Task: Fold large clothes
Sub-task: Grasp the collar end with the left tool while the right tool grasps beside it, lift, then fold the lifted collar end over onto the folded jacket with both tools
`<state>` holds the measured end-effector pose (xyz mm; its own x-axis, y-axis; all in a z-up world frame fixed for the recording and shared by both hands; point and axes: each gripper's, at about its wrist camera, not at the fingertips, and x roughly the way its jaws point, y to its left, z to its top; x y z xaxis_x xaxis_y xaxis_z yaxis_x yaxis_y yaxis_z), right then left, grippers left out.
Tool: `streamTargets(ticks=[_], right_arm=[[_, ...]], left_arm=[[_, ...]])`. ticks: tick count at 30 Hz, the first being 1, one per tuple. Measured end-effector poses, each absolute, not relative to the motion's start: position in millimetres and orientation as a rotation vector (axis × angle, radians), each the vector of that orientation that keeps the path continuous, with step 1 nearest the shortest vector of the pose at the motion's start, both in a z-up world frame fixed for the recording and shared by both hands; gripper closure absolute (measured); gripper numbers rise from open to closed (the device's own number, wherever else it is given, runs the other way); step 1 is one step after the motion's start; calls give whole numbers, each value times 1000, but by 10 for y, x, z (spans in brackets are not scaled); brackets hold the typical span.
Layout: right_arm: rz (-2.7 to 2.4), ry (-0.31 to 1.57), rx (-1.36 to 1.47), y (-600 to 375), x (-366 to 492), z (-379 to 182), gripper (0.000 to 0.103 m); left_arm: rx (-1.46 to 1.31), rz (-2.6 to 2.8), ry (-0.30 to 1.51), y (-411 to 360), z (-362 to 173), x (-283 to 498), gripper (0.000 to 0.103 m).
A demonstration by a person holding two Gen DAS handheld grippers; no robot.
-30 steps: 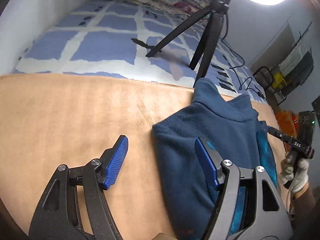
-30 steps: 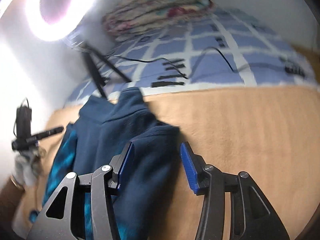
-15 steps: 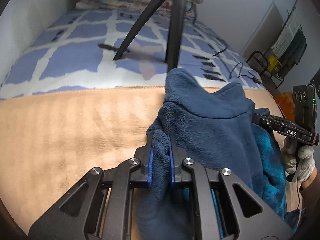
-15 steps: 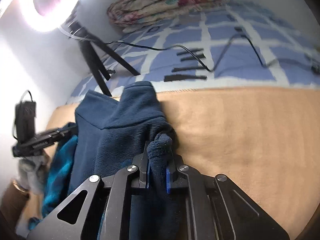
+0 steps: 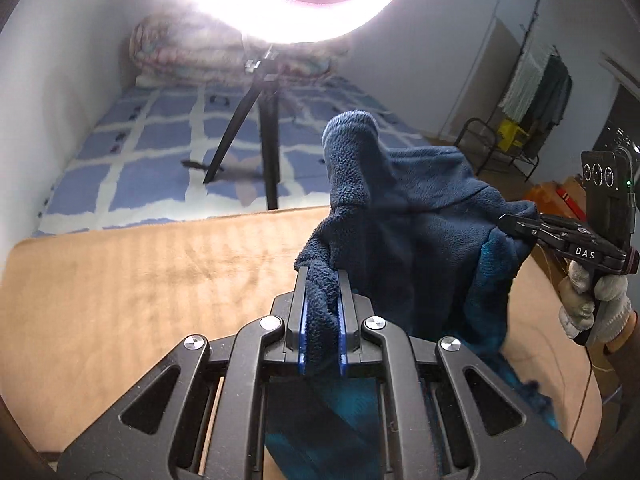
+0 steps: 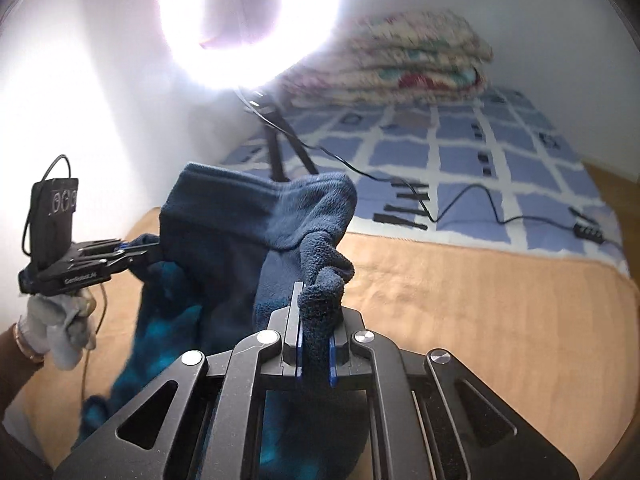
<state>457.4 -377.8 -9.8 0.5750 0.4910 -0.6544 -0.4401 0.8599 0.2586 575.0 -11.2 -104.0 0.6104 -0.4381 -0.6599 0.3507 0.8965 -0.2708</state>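
A dark blue fleece garment (image 5: pixel 420 232) with a teal lining hangs lifted above the tan blanket (image 5: pixel 140 280). My left gripper (image 5: pixel 322 312) is shut on a bunched edge of the fleece. My right gripper (image 6: pixel 316 332) is shut on the opposite edge of the fleece (image 6: pixel 224 248). Each gripper shows in the other's view: the right gripper (image 5: pixel 516 224) at the right, the left gripper (image 6: pixel 132 252) at the left, both pinching fleece. The collar stands up between them.
A ring light (image 5: pixel 288 8) on a black tripod (image 5: pixel 264 140) stands on the blue checked bedsheet (image 5: pixel 152 152) behind the blanket. A folded quilt (image 6: pixel 400 64) lies at the bed's far end. Cables (image 6: pixel 460 200) run over the sheet. A drying rack (image 5: pixel 532 92) stands at right.
Both grippers, open a second ago beside the flat fleece, closed on its edges and have lifted it off the blanket; the cameras now tilt upward toward the ring light.
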Motion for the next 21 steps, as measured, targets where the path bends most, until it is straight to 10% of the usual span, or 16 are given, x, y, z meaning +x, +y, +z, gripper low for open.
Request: streamTargets(ticks=[21], right_arm=[[558,788,-70,-3890,2726,244,96]], left_arm=[[-38,-537,776,-133,-465,3685,94]])
